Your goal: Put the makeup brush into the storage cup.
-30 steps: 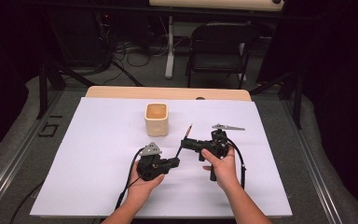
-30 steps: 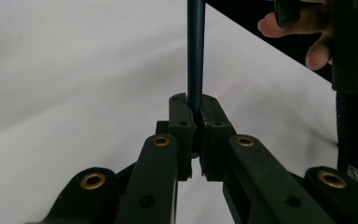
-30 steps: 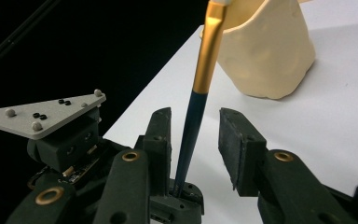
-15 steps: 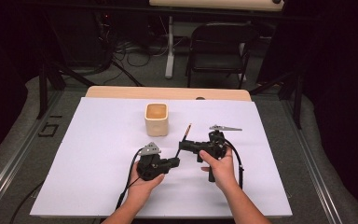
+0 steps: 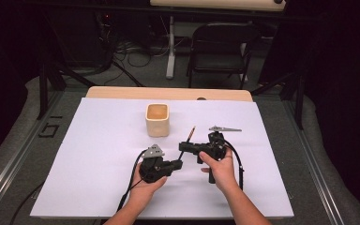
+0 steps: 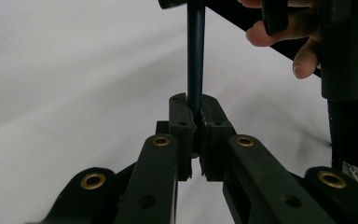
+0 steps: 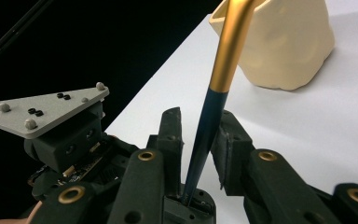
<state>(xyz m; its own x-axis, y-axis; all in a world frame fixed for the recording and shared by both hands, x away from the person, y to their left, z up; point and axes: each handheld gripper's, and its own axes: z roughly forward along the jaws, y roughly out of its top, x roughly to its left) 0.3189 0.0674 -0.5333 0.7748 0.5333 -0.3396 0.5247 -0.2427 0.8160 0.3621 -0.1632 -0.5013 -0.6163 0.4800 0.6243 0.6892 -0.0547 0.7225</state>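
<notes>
A person seated at a white-covered table (image 5: 98, 154) works a slender paintbrush (image 5: 186, 142) between two hand-held grippers. In the high view, the left gripper (image 5: 180, 163) sits just below and to the left of the right gripper (image 5: 182, 145), the two tips close together near the middle of the table, each held in one of the person's hands.

The left gripper view shows that gripper's jaws drawn narrow and clamped on the brush's dark blue handle (image 6: 196, 56), which stands straight up from between the pads (image 6: 182, 126). The person's right hand (image 6: 303, 42) and the right gripper's black body show just beyond, above and to the right of the fingertips.

In the right gripper view, the brush (image 7: 214, 107) passes between that gripper's jaws, which stand part-way apart: the left finger (image 7: 170, 135) lies close against the handle, the right finger (image 7: 230, 140) a small gap off. The brush's gold ferrule (image 7: 230, 46) rises above the fingertips and leans to the right. The left gripper's grey three-cornered plate (image 7: 42, 109) shows to the left of the jaws.

A cream-coloured cup (image 5: 157, 119) stands beyond the grippers, well apart from both. A small grey metal tool (image 5: 224, 129) lies on the table just beyond the right gripper's body.
</notes>
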